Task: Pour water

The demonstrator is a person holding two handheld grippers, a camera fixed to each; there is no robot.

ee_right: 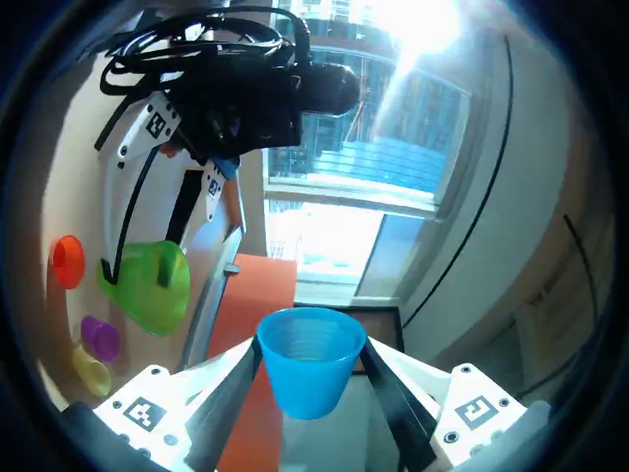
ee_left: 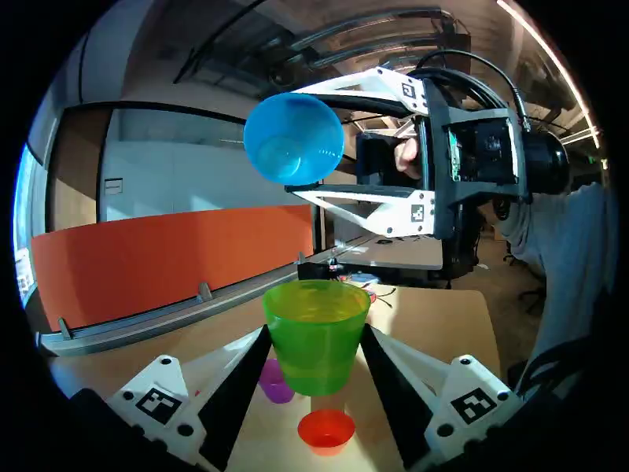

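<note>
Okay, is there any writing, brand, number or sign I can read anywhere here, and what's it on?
No readable text.
Left gripper and right gripper: black-and-white marker squares, patterns, not words.
Small wall sign: too small to read.
Green cup, blue cup: no print visible.

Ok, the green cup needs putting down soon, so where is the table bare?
In the left gripper view, bare wood lies on the table right of the green cup, out to the far edge. Nearer and left it is crowded: purple cup and orange cup close together, a yellow cup beside the purple one.
</note>
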